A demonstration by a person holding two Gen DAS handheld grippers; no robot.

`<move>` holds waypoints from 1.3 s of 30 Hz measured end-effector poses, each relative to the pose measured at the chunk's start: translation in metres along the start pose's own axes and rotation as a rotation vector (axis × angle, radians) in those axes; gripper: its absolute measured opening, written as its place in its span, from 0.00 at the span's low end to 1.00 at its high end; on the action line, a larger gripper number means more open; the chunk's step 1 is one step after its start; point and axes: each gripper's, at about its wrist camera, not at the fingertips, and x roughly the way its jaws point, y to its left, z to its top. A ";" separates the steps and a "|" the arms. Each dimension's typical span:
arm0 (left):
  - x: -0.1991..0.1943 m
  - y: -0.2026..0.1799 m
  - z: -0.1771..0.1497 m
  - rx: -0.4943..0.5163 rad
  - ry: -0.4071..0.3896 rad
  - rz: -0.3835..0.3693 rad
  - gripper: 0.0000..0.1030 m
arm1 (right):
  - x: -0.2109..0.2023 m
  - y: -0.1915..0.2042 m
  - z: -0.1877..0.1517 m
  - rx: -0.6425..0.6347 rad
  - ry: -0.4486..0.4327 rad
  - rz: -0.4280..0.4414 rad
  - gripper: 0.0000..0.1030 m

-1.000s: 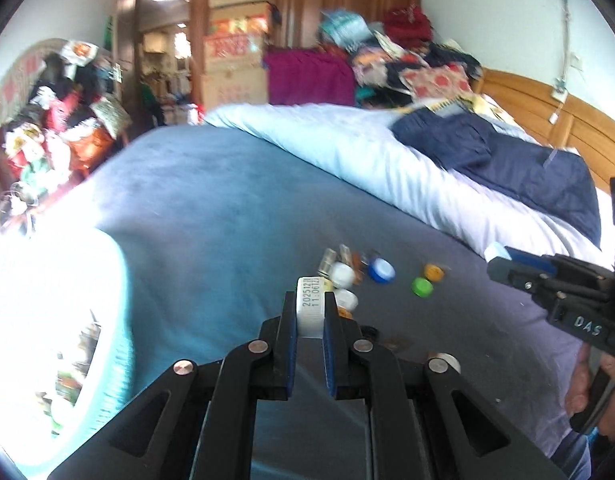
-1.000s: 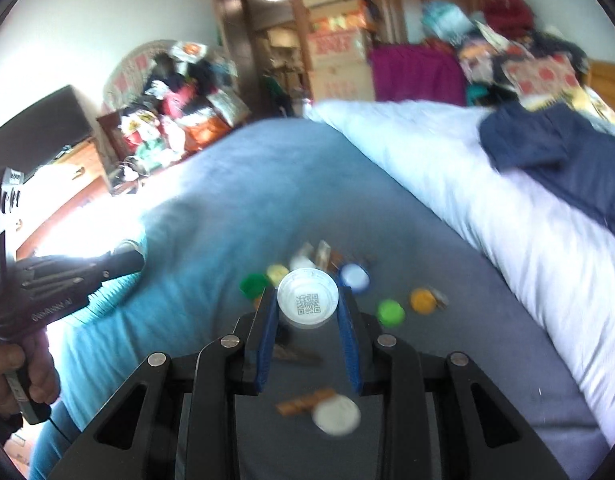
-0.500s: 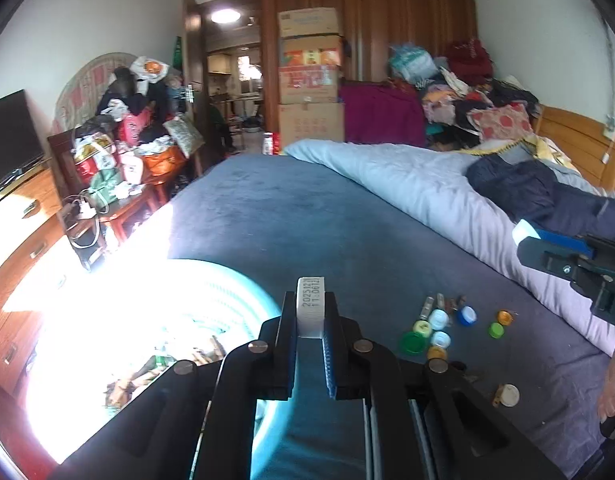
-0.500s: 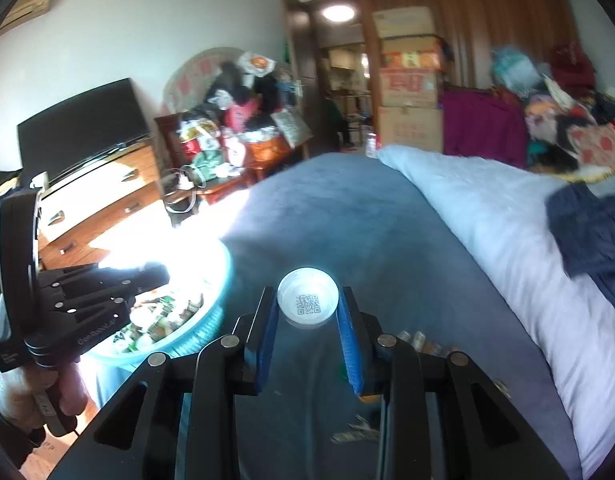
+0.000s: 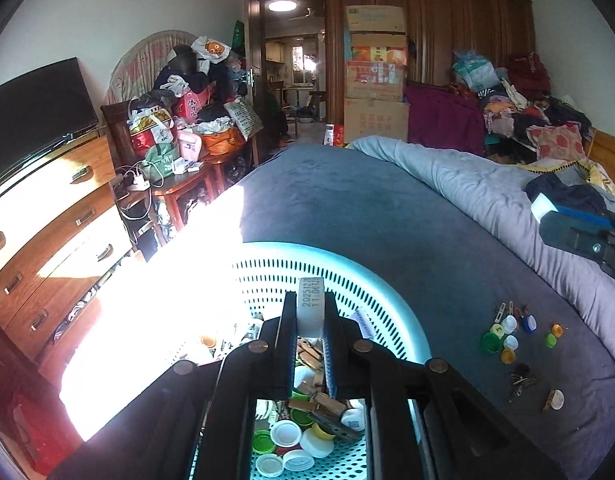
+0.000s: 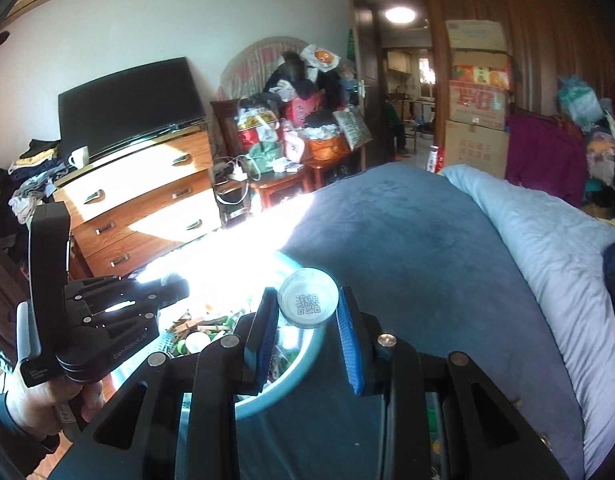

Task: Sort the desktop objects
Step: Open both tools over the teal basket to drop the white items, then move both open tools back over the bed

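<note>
While loose caps (image 5: 507, 338) lie on the bed (image 5: 387, 220) to the right, the left claw (image 5: 310, 322) pinches a white cap (image 5: 311, 306) edgewise above the teal basket (image 5: 387, 316); the right claw (image 6: 307, 312) clamps a QR-marked cap (image 6: 308, 304) over its rim.

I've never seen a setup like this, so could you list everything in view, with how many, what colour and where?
Basket: one, teal, slotted, at the bed's edge, holding caps and clips.
Caps on bed: several, green, white, blue, yellow and orange, in a cluster on the blanket.
Blanket: one, dark blue, covering the bed.
Duvet: one, pale blue, along the bed's far side.
TV: one, black, on the dresser.
Dresser: one, wooden, left of the bed.
Boxes: about four, cardboard, stacked by the wardrobe.
White cap: one, held edge-on over the basket.
QR cap: one, white.
Left gripper: black, shut on the white cap.
Right gripper: blue-padded, shut on the QR cap.
</note>
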 end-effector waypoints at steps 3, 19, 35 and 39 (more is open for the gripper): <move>0.004 0.018 -0.002 -0.018 0.011 0.015 0.11 | 0.016 0.014 0.003 -0.016 0.017 0.022 0.28; 0.067 0.043 -0.007 -0.039 0.268 -0.047 0.11 | 0.102 0.039 -0.002 -0.002 0.237 0.154 0.28; 0.034 0.007 0.003 -0.002 0.158 -0.083 0.42 | 0.020 -0.031 -0.038 0.070 0.067 -0.026 0.76; 0.012 -0.072 -0.018 0.108 0.088 -0.247 0.80 | -0.046 -0.111 -0.117 0.157 0.055 -0.313 1.00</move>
